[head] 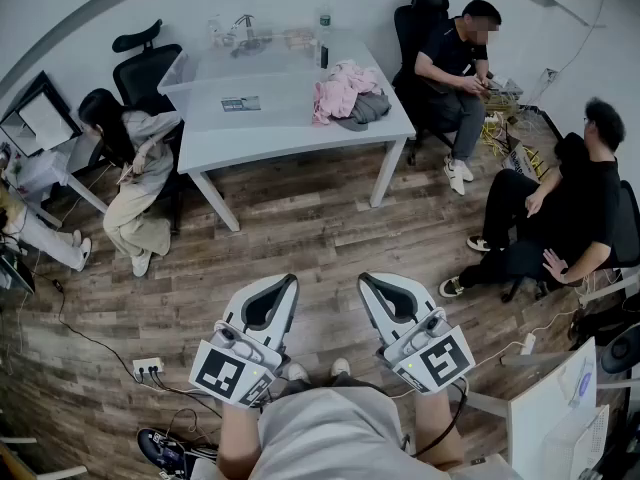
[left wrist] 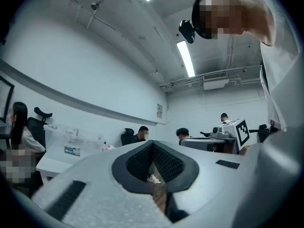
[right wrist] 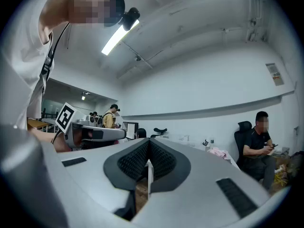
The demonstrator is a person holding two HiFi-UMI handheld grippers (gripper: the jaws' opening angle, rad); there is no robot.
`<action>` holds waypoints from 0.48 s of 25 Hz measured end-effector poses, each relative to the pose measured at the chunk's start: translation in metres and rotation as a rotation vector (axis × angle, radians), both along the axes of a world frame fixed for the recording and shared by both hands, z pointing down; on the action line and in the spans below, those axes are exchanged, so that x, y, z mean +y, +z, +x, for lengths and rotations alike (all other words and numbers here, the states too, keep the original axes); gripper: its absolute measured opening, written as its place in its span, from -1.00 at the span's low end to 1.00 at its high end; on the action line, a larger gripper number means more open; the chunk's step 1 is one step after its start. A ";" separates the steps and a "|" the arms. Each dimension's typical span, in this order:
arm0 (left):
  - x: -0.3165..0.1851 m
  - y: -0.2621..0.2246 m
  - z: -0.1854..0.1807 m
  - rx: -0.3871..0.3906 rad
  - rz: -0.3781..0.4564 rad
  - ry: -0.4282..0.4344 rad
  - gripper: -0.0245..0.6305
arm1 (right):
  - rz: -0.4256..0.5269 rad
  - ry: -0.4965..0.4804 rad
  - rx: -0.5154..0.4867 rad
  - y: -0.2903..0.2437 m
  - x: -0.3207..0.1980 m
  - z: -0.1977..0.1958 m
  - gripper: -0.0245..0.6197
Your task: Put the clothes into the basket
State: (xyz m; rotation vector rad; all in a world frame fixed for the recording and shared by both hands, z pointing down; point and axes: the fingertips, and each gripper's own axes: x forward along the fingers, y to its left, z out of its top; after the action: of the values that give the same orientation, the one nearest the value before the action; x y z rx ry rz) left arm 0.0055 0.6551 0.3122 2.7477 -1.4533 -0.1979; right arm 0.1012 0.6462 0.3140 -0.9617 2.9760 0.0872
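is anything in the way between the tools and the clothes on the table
Nothing visible does: only bare floor lies between the left tool, the right tool and the white table, where the clothes lie near its front edge.

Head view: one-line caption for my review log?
Left gripper and right gripper, both shut and empty, face a white table bearing pink and grey clothes.

- Standing on the wood-plank floor (head: 300, 228): a white table (head: 290, 123).
- Heaped at the table's right end: pink clothes (head: 340, 86), touching a grey garment (head: 368, 108) on the near side.
- Upright near the table's far edge: a bottle (head: 323, 40).
- Flat on the table's left half: a small card (head: 241, 103).
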 end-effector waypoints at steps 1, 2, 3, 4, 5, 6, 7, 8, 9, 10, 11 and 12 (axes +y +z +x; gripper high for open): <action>-0.002 0.000 0.002 -0.001 -0.002 -0.004 -0.91 | -0.001 -0.008 -0.004 0.001 -0.001 0.001 -0.91; -0.004 0.001 0.005 -0.003 -0.004 -0.007 -0.91 | -0.003 -0.014 -0.008 0.001 -0.003 0.002 -0.91; -0.007 0.001 0.007 -0.006 -0.007 -0.010 -0.91 | -0.006 -0.018 -0.011 0.002 -0.005 0.004 -0.91; -0.009 0.002 0.010 -0.010 -0.011 -0.012 -0.91 | -0.010 -0.019 -0.013 0.003 -0.007 0.006 -0.91; -0.011 0.004 0.013 -0.014 -0.016 -0.014 -0.91 | -0.015 -0.018 -0.016 0.004 -0.009 0.008 -0.91; -0.013 0.005 0.017 -0.019 -0.021 -0.016 -0.91 | -0.020 -0.015 -0.022 0.004 -0.012 0.012 -0.91; -0.015 0.006 0.021 -0.024 -0.026 -0.017 -0.91 | -0.025 -0.015 -0.031 0.004 -0.014 0.016 -0.91; -0.017 0.006 0.024 -0.026 -0.029 -0.018 -0.91 | -0.028 -0.016 -0.041 0.003 -0.017 0.020 -0.91; -0.020 0.006 0.028 -0.027 -0.031 -0.021 -0.91 | -0.030 -0.018 -0.049 0.002 -0.021 0.024 -0.91; -0.022 0.006 0.030 -0.023 -0.034 -0.027 -0.91 | -0.028 -0.019 -0.052 0.000 -0.024 0.027 -0.91; -0.025 0.005 0.032 -0.015 -0.036 -0.035 -0.91 | -0.023 -0.018 -0.049 -0.001 -0.028 0.030 -0.91; -0.027 0.003 0.032 -0.004 -0.037 -0.044 -0.91 | -0.017 -0.015 -0.044 -0.002 -0.031 0.032 -0.91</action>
State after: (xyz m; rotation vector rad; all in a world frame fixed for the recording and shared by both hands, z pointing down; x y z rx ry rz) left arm 0.0379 0.6278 0.3155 2.6909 -1.5039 -0.1646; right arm 0.1333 0.6148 0.3124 -0.9310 2.9478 0.0395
